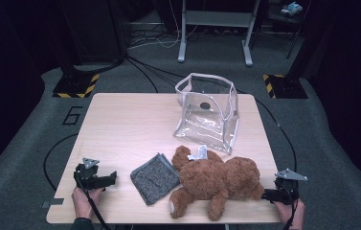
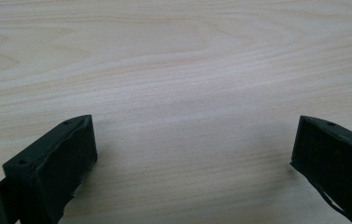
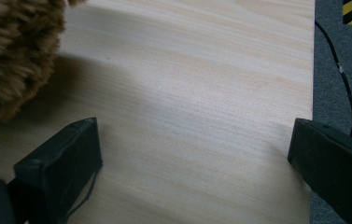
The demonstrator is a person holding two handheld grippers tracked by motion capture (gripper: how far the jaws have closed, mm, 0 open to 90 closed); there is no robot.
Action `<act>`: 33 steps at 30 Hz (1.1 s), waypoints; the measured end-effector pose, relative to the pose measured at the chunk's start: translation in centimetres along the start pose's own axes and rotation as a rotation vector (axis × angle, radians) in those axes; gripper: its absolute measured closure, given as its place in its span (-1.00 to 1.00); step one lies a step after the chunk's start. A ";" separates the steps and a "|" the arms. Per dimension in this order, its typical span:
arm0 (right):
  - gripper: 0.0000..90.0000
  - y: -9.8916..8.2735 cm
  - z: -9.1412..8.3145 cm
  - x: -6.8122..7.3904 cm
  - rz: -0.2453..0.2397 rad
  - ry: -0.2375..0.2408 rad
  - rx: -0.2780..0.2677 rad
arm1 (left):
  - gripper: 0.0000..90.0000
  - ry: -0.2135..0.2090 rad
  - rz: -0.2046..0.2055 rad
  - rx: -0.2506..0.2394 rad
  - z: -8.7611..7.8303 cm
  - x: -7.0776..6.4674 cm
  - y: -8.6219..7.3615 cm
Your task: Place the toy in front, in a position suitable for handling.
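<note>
Behind teddy bear, right gripper half-hidden.

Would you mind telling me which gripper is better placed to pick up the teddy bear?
Probably the right gripper: open, right beside the teddy bear. The left gripper, also open, has the grey cloth between it and the bear.

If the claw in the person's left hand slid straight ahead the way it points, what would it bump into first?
Most likely the grey cloth. In the high view the left claw points sideways toward it, jaws open. Its own camera shows bare table ahead, so the exact line is uncertain.
</note>
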State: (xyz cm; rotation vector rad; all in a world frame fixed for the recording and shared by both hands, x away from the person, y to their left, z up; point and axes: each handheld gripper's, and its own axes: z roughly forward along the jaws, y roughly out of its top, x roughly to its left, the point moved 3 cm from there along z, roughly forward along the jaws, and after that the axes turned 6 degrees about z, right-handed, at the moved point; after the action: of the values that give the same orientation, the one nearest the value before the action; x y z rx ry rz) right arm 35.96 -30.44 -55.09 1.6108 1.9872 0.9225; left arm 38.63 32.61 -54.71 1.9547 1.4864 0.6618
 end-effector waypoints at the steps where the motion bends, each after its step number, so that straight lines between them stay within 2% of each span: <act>1: -0.95 0.0 0.0 0.0 0.000 0.000 0.000 | -1.00 0.000 0.000 0.000 0.0 0.0 0.0; 5: -0.95 0.0 0.0 0.0 0.001 -0.001 0.000 | -1.00 -0.016 0.005 -0.045 -1.3 -0.8 0.5; 8: -0.95 0.0 0.0 0.0 0.002 -0.002 0.000 | -1.00 -0.050 0.020 -0.066 -2.1 -1.8 1.3; 13: -0.94 0.0 0.0 0.0 0.002 -0.003 0.000 | -1.00 -0.124 0.073 -0.094 -2.8 -4.2 2.9; 15: -0.93 0.0 0.0 -0.1 -0.003 -0.002 -0.005 | -1.00 -0.133 0.075 -0.124 -2.9 -5.1 3.4; 18: -0.93 0.0 0.0 -0.1 -0.001 -0.006 -0.007 | -1.00 -0.176 0.083 -0.137 -2.8 -6.4 3.9; 23: -0.93 0.0 0.0 -0.1 0.007 -0.003 -0.008 | -1.00 -0.233 0.132 -0.126 -2.4 -9.0 4.5; 28: -0.93 0.0 0.0 -0.1 0.009 -0.005 -0.007 | -1.00 -0.279 0.173 -0.105 -1.8 -11.0 4.8; 33: -0.92 0.0 0.0 -0.1 0.010 -0.004 -0.007 | -1.00 -0.303 0.212 -0.089 -1.3 -12.7 4.8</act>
State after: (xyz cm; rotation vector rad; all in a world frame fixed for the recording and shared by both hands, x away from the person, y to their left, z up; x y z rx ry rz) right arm 35.98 -30.57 -55.06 1.6191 1.9721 0.9282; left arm 37.74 19.57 -50.87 2.0548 1.0614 0.4841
